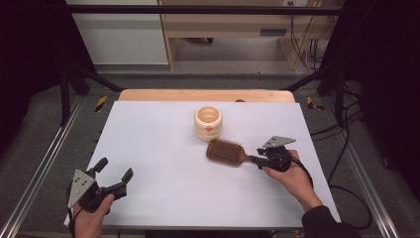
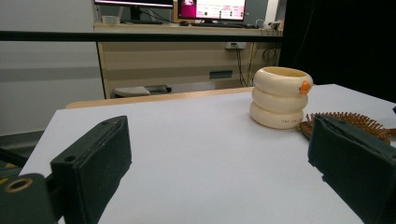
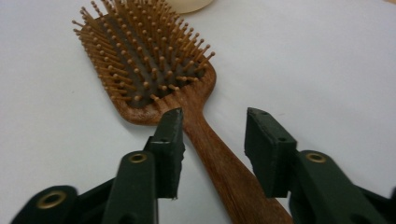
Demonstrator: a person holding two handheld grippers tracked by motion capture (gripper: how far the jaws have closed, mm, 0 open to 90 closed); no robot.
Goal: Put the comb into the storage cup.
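Note:
A wooden paddle hairbrush lies bristles up on the white table cover, right of centre, with its handle pointing right. My right gripper is at that handle. In the right gripper view its jaws stand open on either side of the handle of the hairbrush, with a gap at each pad. A cream ribbed cup with an orange spot stands just behind the brush head. My left gripper rests near the front left corner, open and empty. In its own view the left gripper faces the cup and the brush.
The cover lies on a wooden table whose back edge shows beyond it. Metal frame rails run along both sides, and cables hang at the right. A desk with monitors stands behind the table.

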